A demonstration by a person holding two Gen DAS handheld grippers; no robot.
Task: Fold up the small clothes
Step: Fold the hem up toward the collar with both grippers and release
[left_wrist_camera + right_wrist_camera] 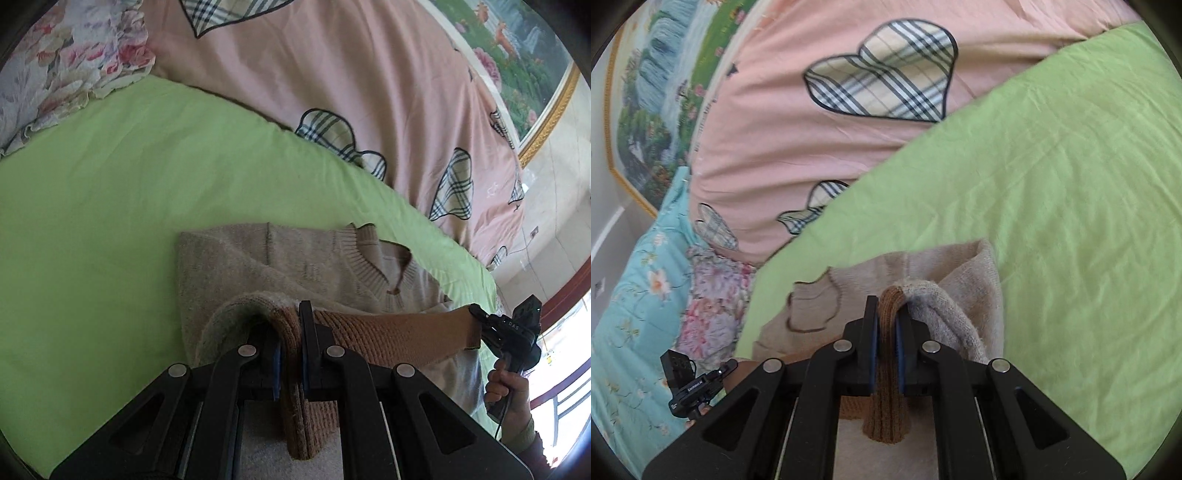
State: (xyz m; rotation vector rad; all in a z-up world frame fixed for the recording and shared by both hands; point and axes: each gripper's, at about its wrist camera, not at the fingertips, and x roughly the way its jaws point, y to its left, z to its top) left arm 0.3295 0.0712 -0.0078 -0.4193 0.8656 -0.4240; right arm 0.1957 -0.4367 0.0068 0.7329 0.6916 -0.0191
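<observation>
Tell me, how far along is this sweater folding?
Partway. The beige sweater lies on the green sheet, its sides seemingly already folded in. In hand: the left gripper and right gripper each pinch the brown ribbed hem, lifted over the body. Left: lay the hem down towards the collar, then release.

We see soft, even daylight in both views, brightest at the blown-out window point(565, 354) on the right edge of the left wrist view. Shadows are faint. Fisheye distortion bends the green sheet point(1052, 206) and pink quilt point(332, 74), dark vignetting rims the corners, and slight blur softens the edges.
</observation>
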